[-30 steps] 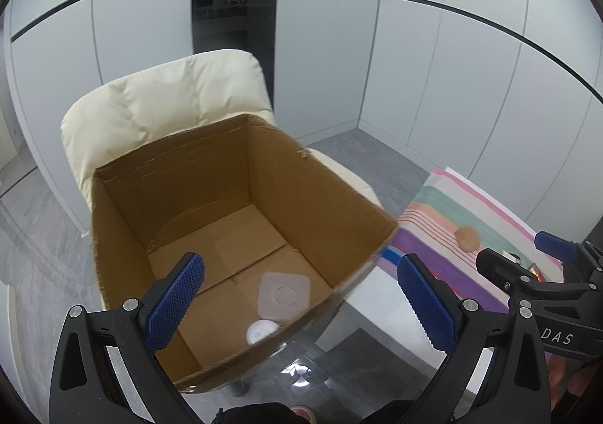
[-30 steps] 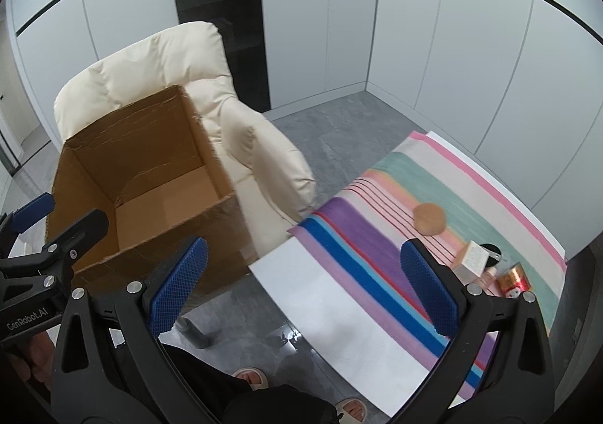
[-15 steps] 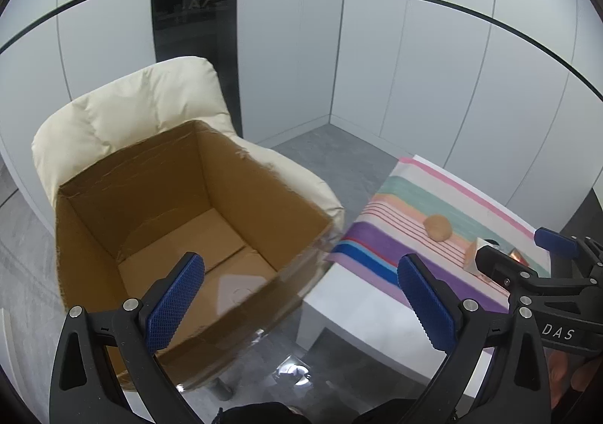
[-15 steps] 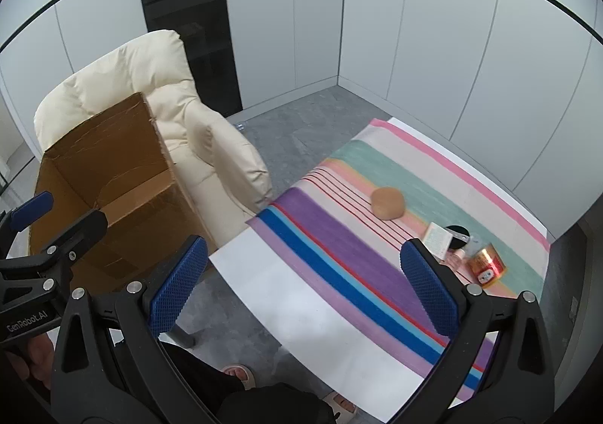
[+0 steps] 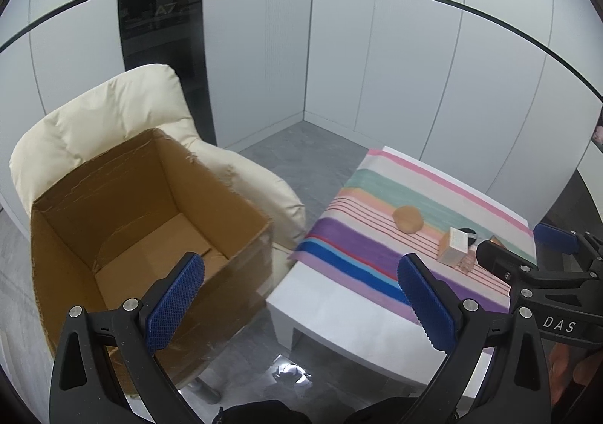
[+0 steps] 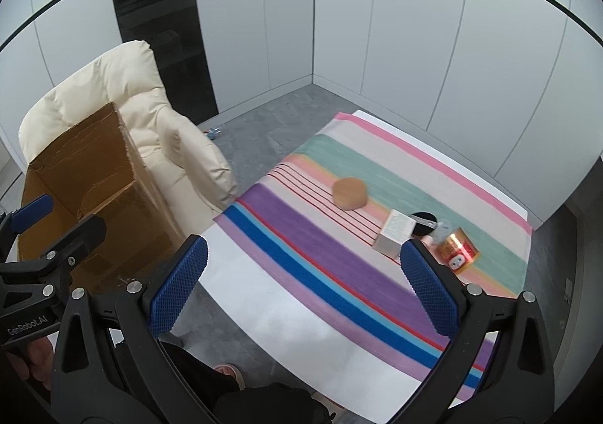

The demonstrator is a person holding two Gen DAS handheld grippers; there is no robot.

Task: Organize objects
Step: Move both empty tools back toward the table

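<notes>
An open cardboard box point(image 5: 124, 220) sits on a cream armchair point(image 5: 101, 122); it also shows in the right wrist view point(image 6: 86, 175). On the striped cloth point(image 6: 339, 254) of a low white table lie a tan round object point(image 6: 349, 193), a small white box point(image 6: 395, 233), a black round item point(image 6: 422, 218) and a gold-red can point(image 6: 459, 250). The tan object point(image 5: 407, 219) and white box point(image 5: 454, 247) also show in the left wrist view. My left gripper point(image 5: 301, 299) is open and empty between box and table. My right gripper point(image 6: 301, 288) is open and empty above the table's near part.
The white table point(image 5: 339, 314) stands right of the armchair on a grey floor point(image 6: 264, 122). White wall panels and a dark column point(image 5: 166, 28) close the corner behind. The person's foot point(image 6: 230, 373) is under the table's near edge.
Both grippers have swung right and pulled back from the box toward the table. The box has slid left in both views, and its contents are now out of sight. Both grippers stay open.
</notes>
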